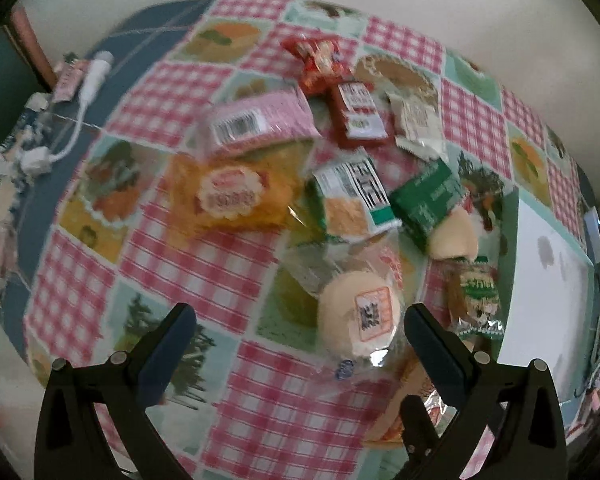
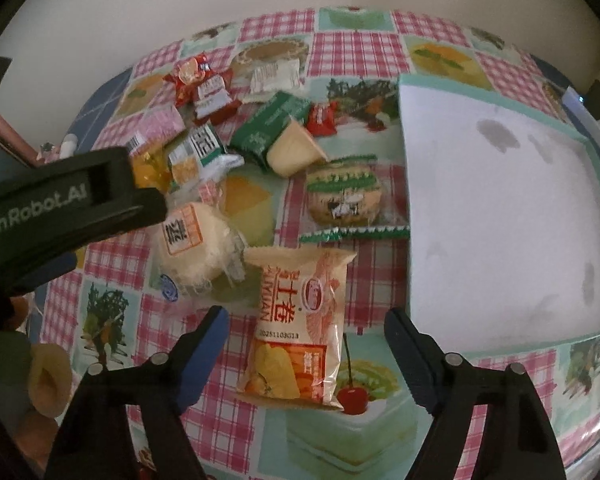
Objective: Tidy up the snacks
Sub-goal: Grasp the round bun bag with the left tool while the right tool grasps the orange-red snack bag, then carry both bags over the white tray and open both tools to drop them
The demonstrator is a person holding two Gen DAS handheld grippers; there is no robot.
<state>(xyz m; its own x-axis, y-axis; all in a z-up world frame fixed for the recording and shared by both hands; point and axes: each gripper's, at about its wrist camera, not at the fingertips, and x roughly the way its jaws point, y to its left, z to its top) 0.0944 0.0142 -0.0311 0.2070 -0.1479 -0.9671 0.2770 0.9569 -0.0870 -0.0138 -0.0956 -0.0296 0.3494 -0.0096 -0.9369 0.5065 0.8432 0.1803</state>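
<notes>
Several wrapped snacks lie in a loose pile on a checked tablecloth. My left gripper [image 1: 300, 328] is open and empty, its jaws on either side of a round pale bun in clear wrap [image 1: 360, 316], which also shows in the right wrist view [image 2: 192, 240]. My right gripper [image 2: 306, 336] is open and empty, straddling an orange and white egg roll packet [image 2: 300, 328]. A cookie pack with green trim [image 2: 344, 196], a green packet [image 2: 268, 124], a pink packet [image 1: 260, 120] and red packets [image 1: 356, 112] lie further back.
A white tray with a mint green rim [image 2: 500, 216] lies on the right of the table, also in the left wrist view [image 1: 540, 280]. The left gripper body [image 2: 60, 208] crosses the right wrist view at the left. A white cable [image 1: 88, 92] lies at the far left.
</notes>
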